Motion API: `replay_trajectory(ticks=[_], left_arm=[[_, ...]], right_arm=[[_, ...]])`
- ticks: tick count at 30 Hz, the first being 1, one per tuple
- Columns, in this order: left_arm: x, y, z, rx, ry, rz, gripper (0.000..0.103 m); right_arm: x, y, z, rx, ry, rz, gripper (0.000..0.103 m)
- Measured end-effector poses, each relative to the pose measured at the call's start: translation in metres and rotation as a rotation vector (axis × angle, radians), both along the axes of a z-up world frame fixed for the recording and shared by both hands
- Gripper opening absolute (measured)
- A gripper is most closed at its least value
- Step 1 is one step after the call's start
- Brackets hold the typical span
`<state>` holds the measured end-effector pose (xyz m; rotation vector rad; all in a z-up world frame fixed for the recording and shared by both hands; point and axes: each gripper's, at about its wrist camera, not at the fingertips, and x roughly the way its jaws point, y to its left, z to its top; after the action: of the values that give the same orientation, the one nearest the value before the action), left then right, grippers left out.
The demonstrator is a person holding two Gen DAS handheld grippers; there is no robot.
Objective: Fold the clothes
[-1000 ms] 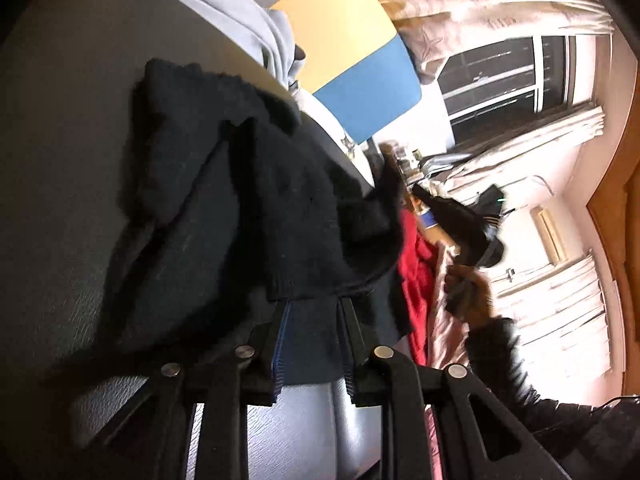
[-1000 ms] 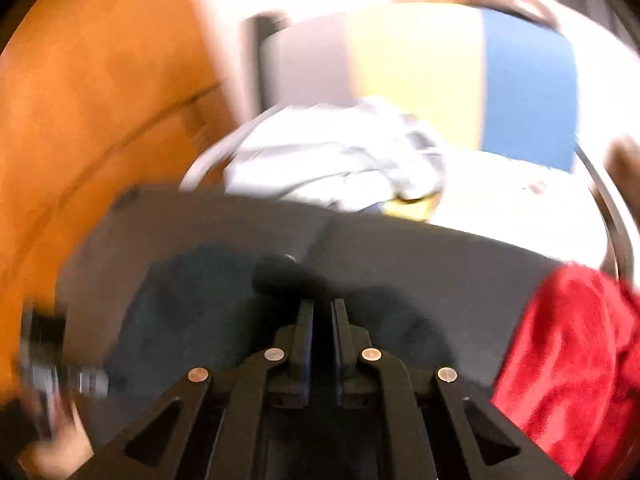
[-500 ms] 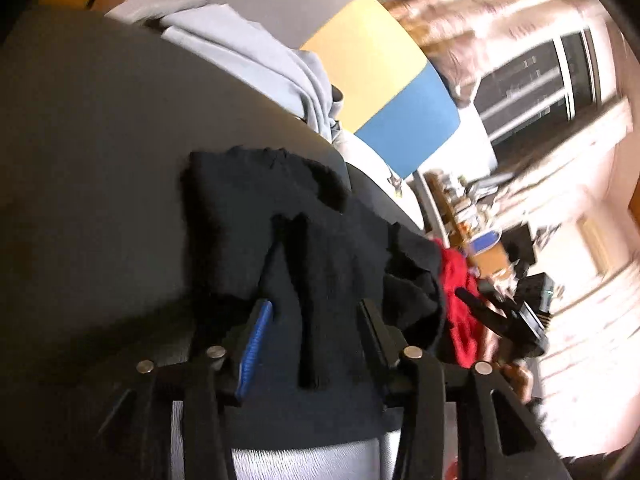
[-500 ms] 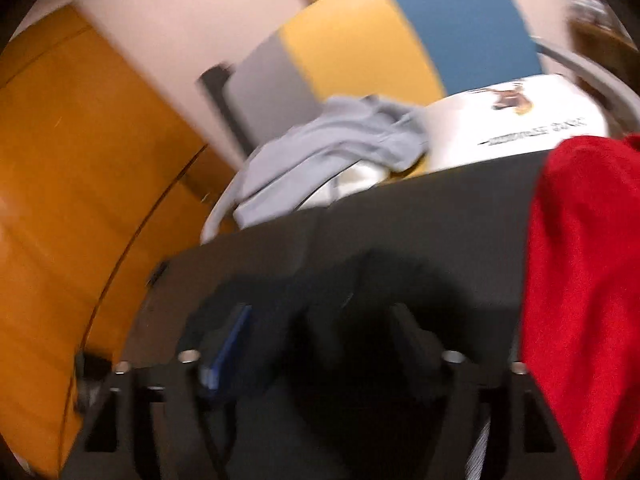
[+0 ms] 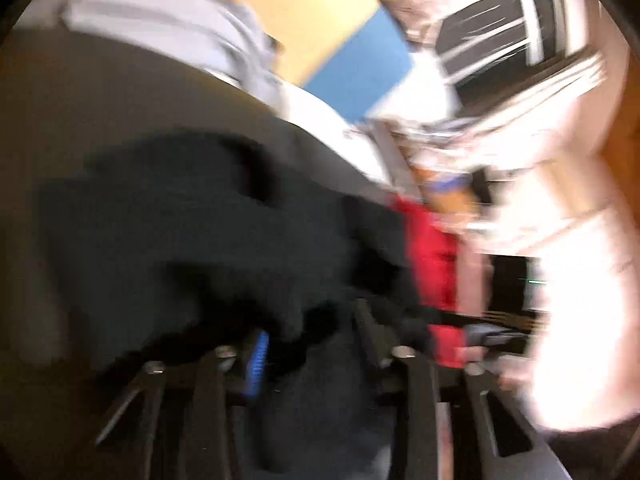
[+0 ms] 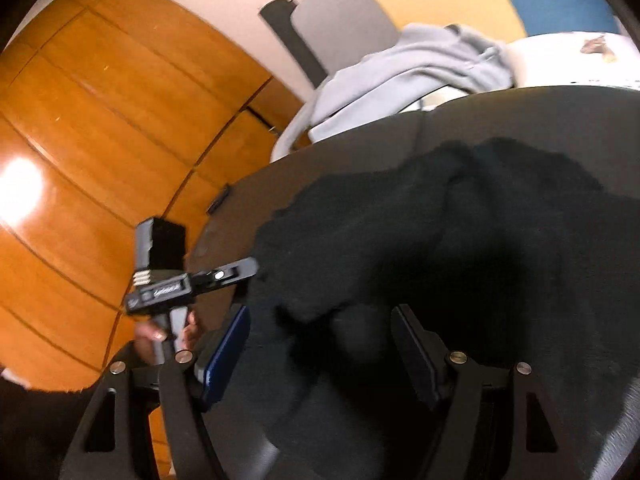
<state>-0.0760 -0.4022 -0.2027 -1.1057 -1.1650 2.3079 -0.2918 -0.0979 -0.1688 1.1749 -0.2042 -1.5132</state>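
1. Since a second ago the right gripper [image 6: 320, 340] has gone from pressed together to spread wide over the black garment [image 6: 440, 240]
2. The garment lies crumpled on the dark table [image 6: 520, 116]
3. The left gripper [image 5: 312, 332] is closing with black cloth between its fingers

The right gripper [image 6: 320, 344] points forward and downward, its 2 fingers spread wide, and the jaws are opening; dark cloth lies between them, with neither pad pressing it. In this view the left hand [image 6: 168, 334] wraps a grip handle at 9 o'clock. The left gripper [image 5: 312, 336] (badly blurred in its own view) has its jaws closing, with dark cloth bunched between the fingers [image 5: 258, 354]; whether they press it cannot be made out.
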Motion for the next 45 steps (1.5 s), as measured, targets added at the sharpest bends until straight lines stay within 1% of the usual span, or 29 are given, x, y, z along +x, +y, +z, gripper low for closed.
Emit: replay_trajectory(ticks=[1, 2, 3, 5, 6, 7, 9, 11, 12, 13, 15, 16, 17, 18, 20, 23, 25, 27, 28, 30, 31, 32, 35, 37, 39, 40, 41, 43, 45], left_arm=[[-0.003, 0.001, -0.001, 0.066, 0.021, -0.033, 0.015], [-0.005, 0.001, 0.002, 0.086, 0.037, -0.031, 0.008], [-0.007, 0.0, 0.004, 0.107, 0.054, -0.026, 0.005], [-0.007, -0.016, 0.008, 0.189, 0.104, 0.061, 0.006], [-0.005, -0.029, 0.006, 0.266, 0.14, 0.141, 0.006], [-0.002, -0.043, 0.004, 0.341, 0.173, 0.221, 0.006], [0.004, -0.068, -0.007, 0.452, 0.186, 0.382, 0.006], [0.008, -0.087, -0.026, 0.523, 0.128, 0.513, 0.017], [0.01, -0.096, -0.035, 0.557, 0.099, 0.572, 0.02], [0.011, -0.1, -0.041, 0.578, 0.074, 0.575, 0.021], [0.015, -0.1, -0.042, 0.535, 0.041, 0.565, 0.023], [0.018, -0.098, -0.039, 0.482, 0.027, 0.552, 0.024], [0.024, -0.097, -0.034, 0.41, 0.01, 0.538, 0.024], [0.03, -0.096, -0.029, 0.336, -0.008, 0.523, 0.026], [0.043, -0.09, -0.018, 0.14, -0.046, 0.492, 0.028], [0.054, -0.071, -0.007, -0.116, -0.088, 0.424, 0.03], [0.069, -0.068, -0.006, -0.235, -0.11, 0.37, 0.034], [0.07, -0.049, -0.009, -0.316, -0.122, 0.291, 0.037], [0.069, -0.043, -0.01, -0.34, -0.132, 0.262, 0.038], [0.068, -0.03, -0.012, -0.389, -0.152, 0.206, 0.038], [0.063, -0.023, -0.009, -0.411, -0.15, 0.193, 0.038], [0.059, -0.017, -0.005, -0.433, -0.148, 0.18, 0.037], [0.053, -0.008, 0.001, -0.49, -0.164, 0.144, 0.024], [0.052, -0.002, 0.007, -0.545, -0.163, 0.122, 0.015], [0.055, -0.004, 0.017, -0.525, -0.153, 0.121, 0.012], [0.06, -0.008, 0.024, -0.498, -0.132, 0.122, 0.012], [0.066, -0.01, 0.031, -0.471, -0.104, 0.121, 0.012], [0.087, -0.016, 0.044, -0.424, -0.055, 0.109, 0.011], [0.099, -0.016, 0.044, -0.408, -0.051, 0.094, 0.011]], right_arm=[[0.001, -0.005, -0.002, -0.004, -0.021, 0.028, 0.079], [0.002, -0.013, -0.004, -0.008, -0.052, 0.06, 0.081], [0.002, -0.021, -0.006, -0.012, -0.079, 0.091, 0.083], [0.001, -0.036, -0.008, -0.031, -0.111, 0.13, 0.085], [-0.002, -0.041, -0.008, -0.048, -0.119, 0.124, 0.085], [-0.009, -0.042, -0.007, -0.086, -0.132, 0.084, 0.085], [-0.027, -0.039, -0.008, -0.179, -0.179, -0.023, 0.086], [-0.045, -0.03, -0.013, -0.252, -0.225, -0.147, 0.091], [-0.05, -0.027, -0.018, -0.258, -0.246, -0.182, 0.091], [-0.052, -0.025, -0.023, -0.257, -0.27, -0.205, 0.094], [-0.053, -0.022, -0.031, -0.25, -0.32, -0.221, 0.095], [-0.05, -0.019, -0.031, -0.243, -0.321, -0.204, 0.095], [-0.043, -0.014, -0.027, -0.227, -0.287, -0.183, 0.095], [-0.037, -0.005, -0.022, -0.202, -0.247, -0.178, 0.095], [-0.025, 0.013, -0.014, -0.148, -0.17, -0.18, 0.095], [-0.01, 0.056, 0.002, -0.05, -0.012, -0.252, 0.095], [-0.001, 0.088, 0.009, 0.033, 0.112, -0.317, 0.095], [0.005, 0.114, 0.014, 0.107, 0.213, -0.369, 0.094], [0.003, 0.122, 0.014, 0.135, 0.229, -0.385, 0.09], [-0.002, 0.135, 0.009, 0.171, 0.219, -0.404, 0.071], [-0.004, 0.134, 0.006, 0.178, 0.212, -0.4, 0.059], [-0.006, 0.131, 0.003, 0.183, 0.207, -0.393, 0.052], [-0.009, 0.114, -0.003, 0.207, 0.22, -0.354, 0.051], [-0.014, 0.086, -0.006, 0.263, 0.256, -0.31, 0.051], [-0.008, 0.068, -0.013, 0.354, 0.33, -0.249, 0.046], [-0.004, 0.067, -0.013, 0.384, 0.348, -0.223, 0.041], [0.0, 0.069, -0.011, 0.407, 0.356, -0.2, 0.025], [0.013, 0.073, -0.009, 0.459, 0.365, -0.143, 0.007], [0.038, 0.086, -0.015, 0.527, 0.368, -0.085, 0.007]])
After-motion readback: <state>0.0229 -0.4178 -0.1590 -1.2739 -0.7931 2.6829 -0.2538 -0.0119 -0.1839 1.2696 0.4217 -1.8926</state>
